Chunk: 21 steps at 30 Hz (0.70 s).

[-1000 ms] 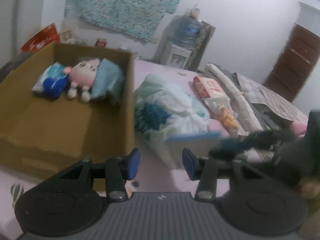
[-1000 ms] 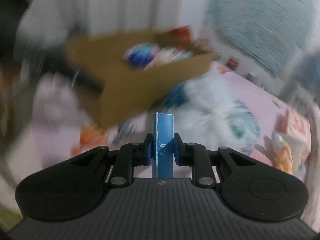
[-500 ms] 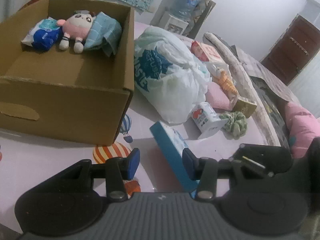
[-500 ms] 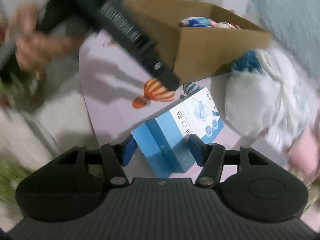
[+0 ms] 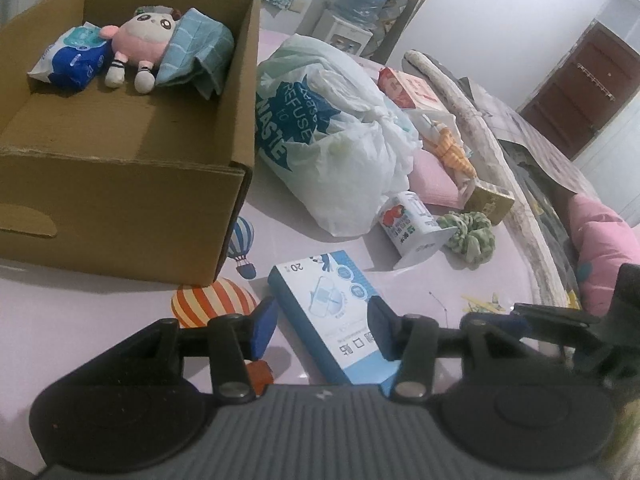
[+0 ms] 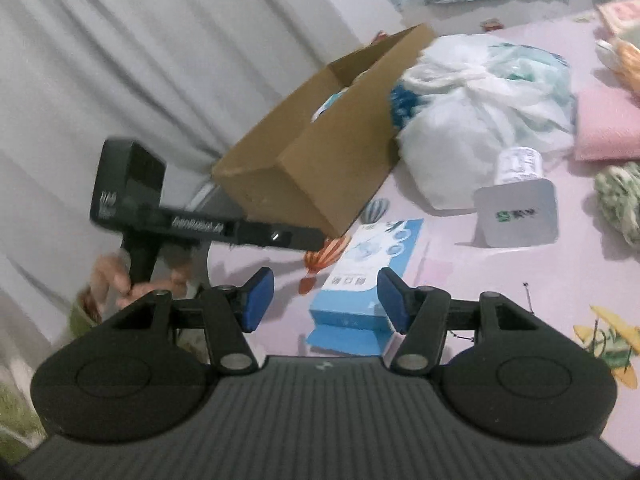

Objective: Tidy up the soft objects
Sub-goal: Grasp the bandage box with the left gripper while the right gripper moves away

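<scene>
The left tool (image 5: 322,330) is standing with its jaws spread wide and gripping nothing, and the blue mask box (image 5: 334,320) is lying flat on the pink bed sheet (image 5: 120,304) between and just beyond its blue pads (image 5: 263,330). The right tool (image 6: 326,299) is likewise gaping and holding nothing, with the same box (image 6: 366,280) lying between and ahead of its fingers. The cardboard box (image 5: 120,208) is sitting to the left of the mask box, near it but not touching. Inside it, against the far wall, 3 soft items are lying in a row: a blue tissue pack (image 5: 74,58), a pink plush doll (image 5: 140,42) and a folded teal cloth (image 5: 196,56), each touching its neighbour. A white plastic bag (image 5: 336,128) is resting just beside the carton's right wall. In front of the bag, a tipped white cup (image 5: 416,228) and a green scrunchie (image 5: 470,234) are lying side by side. A pink folded cloth (image 5: 432,182) is lying behind them.
</scene>
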Each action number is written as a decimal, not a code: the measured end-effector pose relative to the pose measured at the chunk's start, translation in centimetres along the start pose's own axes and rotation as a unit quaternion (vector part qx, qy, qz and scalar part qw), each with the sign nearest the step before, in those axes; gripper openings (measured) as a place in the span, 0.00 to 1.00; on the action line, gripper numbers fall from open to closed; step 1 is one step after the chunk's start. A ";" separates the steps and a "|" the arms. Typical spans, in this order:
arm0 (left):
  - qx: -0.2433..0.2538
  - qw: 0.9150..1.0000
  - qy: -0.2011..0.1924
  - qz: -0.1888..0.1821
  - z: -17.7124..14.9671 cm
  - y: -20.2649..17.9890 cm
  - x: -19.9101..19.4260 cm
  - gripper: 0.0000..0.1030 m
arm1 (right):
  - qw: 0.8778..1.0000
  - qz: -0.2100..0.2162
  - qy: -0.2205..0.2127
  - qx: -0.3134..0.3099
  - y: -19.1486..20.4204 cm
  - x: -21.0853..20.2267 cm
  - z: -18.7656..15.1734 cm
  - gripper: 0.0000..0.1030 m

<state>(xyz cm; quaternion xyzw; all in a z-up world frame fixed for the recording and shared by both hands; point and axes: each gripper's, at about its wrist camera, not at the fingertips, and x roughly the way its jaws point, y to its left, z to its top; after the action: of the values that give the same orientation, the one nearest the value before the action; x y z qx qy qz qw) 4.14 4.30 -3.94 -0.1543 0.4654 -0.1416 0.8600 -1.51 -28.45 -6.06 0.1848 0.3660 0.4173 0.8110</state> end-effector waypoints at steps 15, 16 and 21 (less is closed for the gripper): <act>0.108 0.992 0.070 -0.003 -2.7 -4.3 4.0 0.90 | 0.961 -0.012 0.033 0.275 -6.5 6.4 -0.3 0.47; 0.116 0.991 0.066 0.013 -2.8 -4.4 4.1 0.90 | 0.961 -0.005 0.034 0.275 -6.3 6.5 -0.4 0.47; 0.127 0.989 0.069 0.040 -2.3 -4.0 4.5 0.91 | 0.951 0.036 0.036 0.304 -6.6 6.0 -1.1 0.47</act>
<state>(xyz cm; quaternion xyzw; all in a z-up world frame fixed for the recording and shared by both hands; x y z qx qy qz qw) 4.16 -1.45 -6.96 -0.0152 0.5080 -0.1756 0.8431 3.56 -27.42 -13.47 0.4205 0.4971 0.3221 0.6873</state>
